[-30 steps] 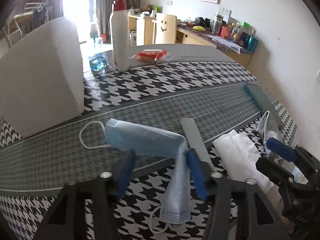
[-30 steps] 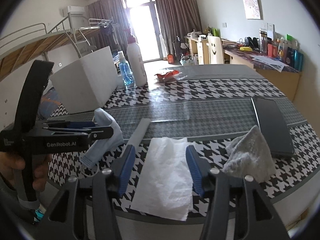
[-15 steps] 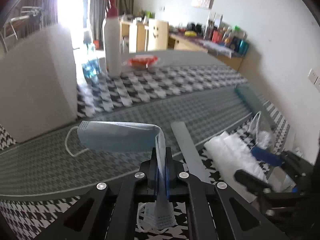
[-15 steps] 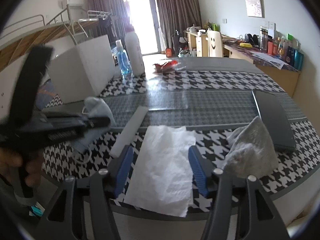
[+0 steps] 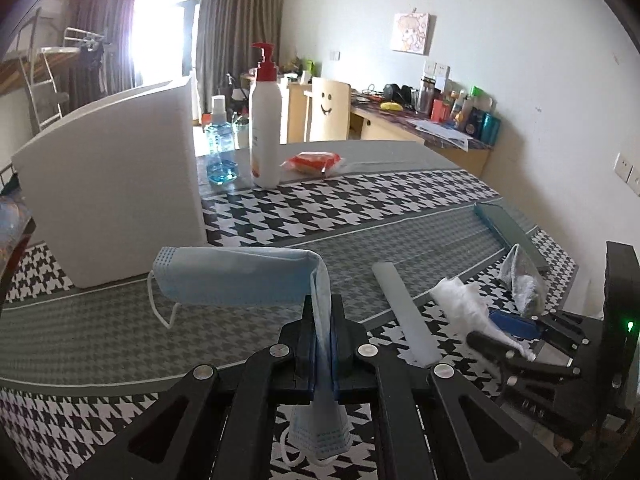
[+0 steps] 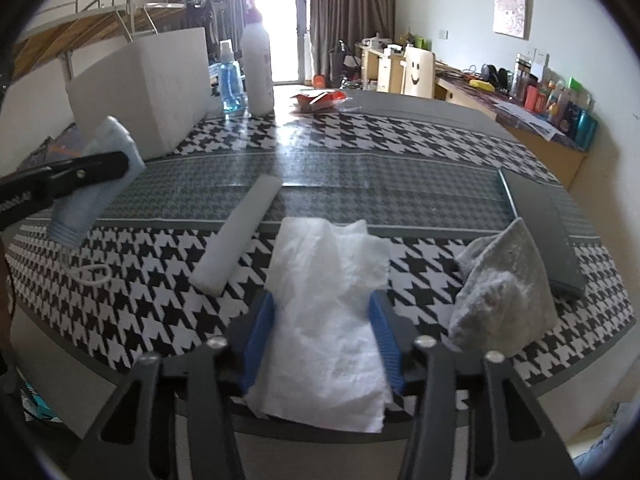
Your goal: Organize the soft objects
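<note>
My left gripper (image 5: 322, 312) is shut on a blue face mask (image 5: 240, 280). The mask hangs off the table, one half draped left over the fingers and its tail and ear loop dangling below. From the right wrist view the same mask (image 6: 100, 196) shows at the left in that gripper (image 6: 100, 166). My right gripper (image 6: 322, 308) straddles a white paper tissue (image 6: 328, 280) at the table's near edge. Its jaws are closing with the tissue between the blue pads, and the tissue's far end is bunched up. A crumpled grey cloth (image 6: 504, 292) lies just right of it.
A white foam strip (image 6: 236, 236) lies left of the tissue. A large white foam box (image 5: 112, 184) stands at the back left, with a pump bottle (image 5: 265, 136), a blue bottle (image 5: 220, 152) and a red packet (image 5: 312, 160) behind. A dark flat slab (image 6: 540, 224) lies at the right.
The left jaws shut on the mask and lifted it off the table. The right gripper sank over the tissue and its jaws narrowed, rumpling the sheet.
</note>
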Demonstrator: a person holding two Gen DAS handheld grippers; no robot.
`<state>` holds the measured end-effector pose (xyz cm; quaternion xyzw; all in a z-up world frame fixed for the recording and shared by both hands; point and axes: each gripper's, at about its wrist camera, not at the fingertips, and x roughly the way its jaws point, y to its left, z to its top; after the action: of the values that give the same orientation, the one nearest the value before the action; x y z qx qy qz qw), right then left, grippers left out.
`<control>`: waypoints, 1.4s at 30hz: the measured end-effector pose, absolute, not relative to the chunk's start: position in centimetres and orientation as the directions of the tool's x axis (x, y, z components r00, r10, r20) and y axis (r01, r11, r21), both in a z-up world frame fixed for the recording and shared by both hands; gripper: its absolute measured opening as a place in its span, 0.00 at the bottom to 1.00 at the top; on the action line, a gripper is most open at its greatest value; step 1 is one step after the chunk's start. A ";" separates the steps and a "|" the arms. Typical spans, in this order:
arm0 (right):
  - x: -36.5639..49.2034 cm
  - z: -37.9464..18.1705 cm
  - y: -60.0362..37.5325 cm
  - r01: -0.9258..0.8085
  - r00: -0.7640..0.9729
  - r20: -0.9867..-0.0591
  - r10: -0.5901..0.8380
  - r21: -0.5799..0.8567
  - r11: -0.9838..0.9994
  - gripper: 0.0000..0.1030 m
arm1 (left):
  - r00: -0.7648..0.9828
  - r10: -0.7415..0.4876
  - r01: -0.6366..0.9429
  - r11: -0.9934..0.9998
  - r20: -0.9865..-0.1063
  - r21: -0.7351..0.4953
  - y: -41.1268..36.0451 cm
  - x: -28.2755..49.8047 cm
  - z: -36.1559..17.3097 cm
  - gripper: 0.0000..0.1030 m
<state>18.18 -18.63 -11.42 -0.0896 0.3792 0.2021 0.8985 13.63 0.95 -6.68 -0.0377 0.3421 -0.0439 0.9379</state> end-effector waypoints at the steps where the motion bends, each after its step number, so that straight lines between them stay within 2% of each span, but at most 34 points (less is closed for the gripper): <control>1: 18.2 -11.4 -18.7 -0.426 0.632 -0.719 0.288 -0.012 0.905 0.39 | 0.765 -0.107 0.057 0.993 -0.635 -0.099 1.1 13.6 -6.7 0.05; 5: 18.2 -11.3 -18.7 -0.416 0.639 -0.723 0.264 -0.036 0.909 0.15 | 0.769 -0.129 0.074 0.991 -0.626 -0.113 1.3 13.2 -6.6 0.05; 7: 18.3 -11.2 -18.7 -0.419 0.634 -0.724 0.274 -0.024 0.908 0.11 | 0.777 -0.127 0.080 0.991 -0.616 -0.103 1.5 12.8 -6.3 0.05; 19: 16.6 -5.6 -17.3 -0.495 0.696 -0.569 0.438 0.062 0.867 0.10 | 0.849 -0.087 0.075 0.996 -0.521 -0.044 2.5 10.6 -3.1 0.05; 25: 16.1 -3.9 -16.5 -0.537 0.704 -0.504 0.501 0.084 0.839 0.10 | 0.860 -0.068 0.062 0.998 -0.506 -0.029 2.9 10.4 -2.5 0.05; 42: 17.8 -0.8 -15.3 -0.581 0.707 -0.425 0.565 0.106 0.807 0.11 | 0.900 -0.022 0.042 0.998 -0.436 0.037 4.1 11.1 1.1 0.05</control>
<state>17.81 -15.28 -0.77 -0.0177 0.2239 0.3102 0.9238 11.06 4.14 1.05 0.0227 0.2235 -0.0165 0.9743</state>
